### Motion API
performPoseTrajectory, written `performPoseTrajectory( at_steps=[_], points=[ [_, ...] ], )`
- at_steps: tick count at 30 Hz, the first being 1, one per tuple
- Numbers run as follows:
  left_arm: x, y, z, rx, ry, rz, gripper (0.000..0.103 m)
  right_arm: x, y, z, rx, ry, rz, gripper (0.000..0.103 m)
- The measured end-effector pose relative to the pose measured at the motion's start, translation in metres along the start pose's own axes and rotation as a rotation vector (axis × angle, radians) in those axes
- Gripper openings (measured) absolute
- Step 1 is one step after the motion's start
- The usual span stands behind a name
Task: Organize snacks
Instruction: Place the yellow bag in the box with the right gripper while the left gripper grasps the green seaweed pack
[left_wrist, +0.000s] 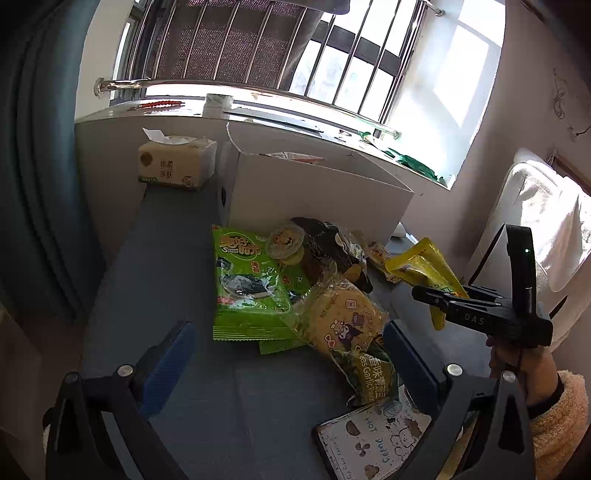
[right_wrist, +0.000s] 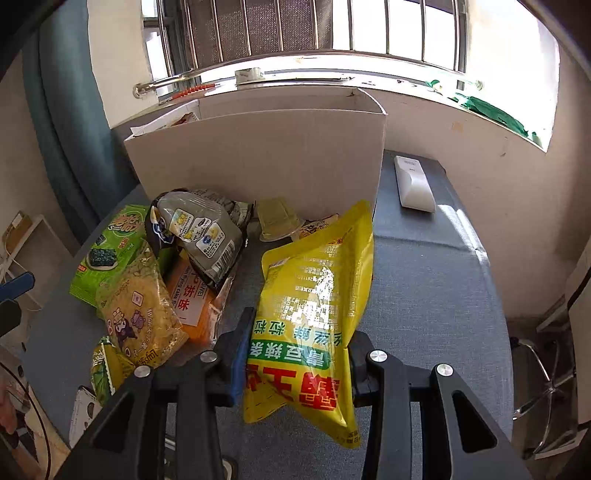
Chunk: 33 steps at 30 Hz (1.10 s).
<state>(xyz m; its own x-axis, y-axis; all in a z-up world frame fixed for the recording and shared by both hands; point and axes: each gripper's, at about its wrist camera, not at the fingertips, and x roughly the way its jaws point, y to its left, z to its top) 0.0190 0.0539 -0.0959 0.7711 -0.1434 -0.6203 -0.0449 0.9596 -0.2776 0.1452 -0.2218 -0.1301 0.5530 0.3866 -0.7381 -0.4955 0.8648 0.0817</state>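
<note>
Your right gripper (right_wrist: 295, 354) is clenched on the yellow snack bag (right_wrist: 314, 295), printing upside down, its long axis running away toward 12 o'clock at the white carton (right_wrist: 258, 155). At 9 to 10 o'clock of the bag lies the loose snack pile (right_wrist: 159, 266) on the grey tabletop (right_wrist: 424, 288), with the white remote (right_wrist: 412, 182) at 1 o'clock. Your left gripper (left_wrist: 291, 354) hangs released over the pile, angled downward, pads clear of the cartoon noodle pack (left_wrist: 340, 317).
</note>
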Motion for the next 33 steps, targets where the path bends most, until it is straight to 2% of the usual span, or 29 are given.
performPoseTrajectory(
  at_steps=[7,10,17,19,20,21,22,25,27,28,29,33],
  points=[
    [0.04,0.004,0.017,0.003,0.073,0.055,0.103,-0.044,-0.013,-0.021,0.124,-0.067,0.105,0.043],
    [0.068,0.006,0.03,0.019,0.122,0.12,0.103,-0.056,-0.017,-0.026,0.141,-0.084,0.113,0.043],
    [0.139,0.018,0.048,0.067,0.239,0.315,0.103,-0.05,-0.018,-0.032,0.161,-0.083,0.116,0.043],
    [0.146,0.02,0.049,0.066,0.237,0.283,0.102,-0.049,-0.018,-0.034,0.162,-0.079,0.119,0.043],
    [0.145,0.021,0.049,0.053,0.238,0.256,0.093,-0.049,-0.018,-0.034,0.162,-0.078,0.118,0.043],
    [0.143,0.023,0.05,0.044,0.237,0.216,0.075,-0.048,-0.017,-0.035,0.161,-0.077,0.119,0.043],
    [0.139,0.025,0.05,0.038,0.236,0.191,0.068,-0.048,-0.017,-0.035,0.162,-0.078,0.12,0.043],
    [0.127,0.027,0.048,0.067,0.229,0.181,0.066,-0.048,-0.016,-0.035,0.162,-0.081,0.128,0.043],
    [0.116,0.032,0.047,0.049,0.223,0.148,0.065,-0.049,-0.014,-0.034,0.158,-0.083,0.13,0.043],
    [0.11,0.035,0.046,0.046,0.215,0.154,0.065,-0.049,-0.013,-0.035,0.157,-0.083,0.131,0.043],
    [0.104,0.039,0.045,0.041,0.204,0.16,0.065,-0.048,-0.012,-0.034,0.158,-0.081,0.133,0.043],
    [0.07,0.052,0.044,-0.014,0.142,0.108,0.065,-0.045,-0.006,-0.033,0.153,-0.077,0.155,0.043]
  ],
)
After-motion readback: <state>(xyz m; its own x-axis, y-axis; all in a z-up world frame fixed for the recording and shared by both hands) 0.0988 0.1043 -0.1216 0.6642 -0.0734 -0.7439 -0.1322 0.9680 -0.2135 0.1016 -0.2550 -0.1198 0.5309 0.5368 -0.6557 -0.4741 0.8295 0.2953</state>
